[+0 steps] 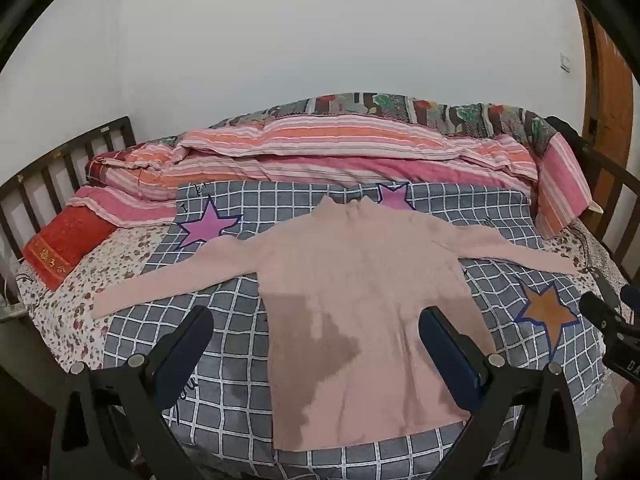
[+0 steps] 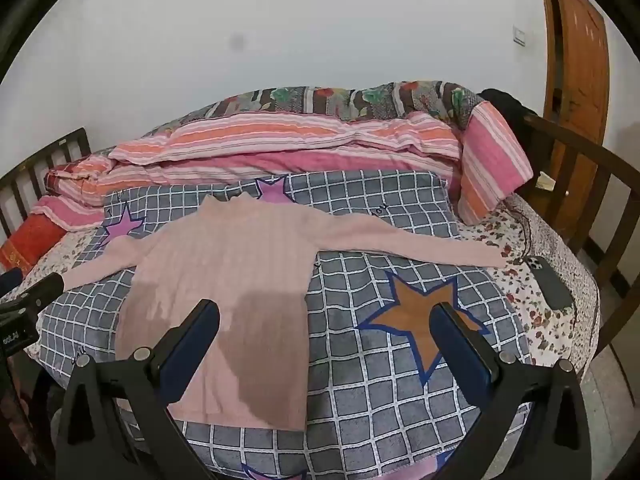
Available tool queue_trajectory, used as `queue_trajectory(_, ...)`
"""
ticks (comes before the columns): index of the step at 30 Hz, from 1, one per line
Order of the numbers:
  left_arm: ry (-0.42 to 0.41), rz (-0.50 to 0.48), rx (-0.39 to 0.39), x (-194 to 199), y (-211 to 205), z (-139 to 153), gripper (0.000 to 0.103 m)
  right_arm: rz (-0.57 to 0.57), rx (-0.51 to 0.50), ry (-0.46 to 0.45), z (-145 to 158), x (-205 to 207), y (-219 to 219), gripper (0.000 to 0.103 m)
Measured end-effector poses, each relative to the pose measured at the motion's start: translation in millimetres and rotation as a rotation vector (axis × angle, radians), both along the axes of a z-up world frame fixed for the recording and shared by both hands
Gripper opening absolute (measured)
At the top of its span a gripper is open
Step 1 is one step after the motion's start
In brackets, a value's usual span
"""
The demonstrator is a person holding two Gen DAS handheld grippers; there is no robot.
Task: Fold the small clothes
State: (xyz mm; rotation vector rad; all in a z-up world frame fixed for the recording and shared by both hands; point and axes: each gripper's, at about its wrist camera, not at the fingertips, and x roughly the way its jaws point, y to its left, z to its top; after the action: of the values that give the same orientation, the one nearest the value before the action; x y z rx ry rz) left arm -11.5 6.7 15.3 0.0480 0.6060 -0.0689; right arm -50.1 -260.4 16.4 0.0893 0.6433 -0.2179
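Though blurred, gold characters on red cloth (image 1: pixel 66 246)

1. Sweater (image 1: pixel 360 280): soft ribbed knit, matt.
2. Checked sheet (image 2: pixel 400 380): smooth woven cloth.
3. Bed frame (image 2: pixel 580 168), at three o'clock: dark wood, slight sheen.
4. Phone (image 2: pixel 552 284): smooth, matt back.
5. Door (image 2: pixel 580 60): varnished wood.

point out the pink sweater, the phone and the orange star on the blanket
pink sweater (image 1: pixel 360 280): left wrist view, middle of the chest
phone (image 2: pixel 550 282): right wrist view, centre of its dark back
orange star (image 2: pixel 420 330): right wrist view, middle of the star's body
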Motion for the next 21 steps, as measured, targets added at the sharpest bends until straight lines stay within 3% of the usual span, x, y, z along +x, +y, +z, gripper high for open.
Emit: queue_trajectory(21, 0.034, 0.014, -0.049, 9, 21, -2, 0.103, 0.006, -0.039, 0.012, 9, 3, 19, 0.103)
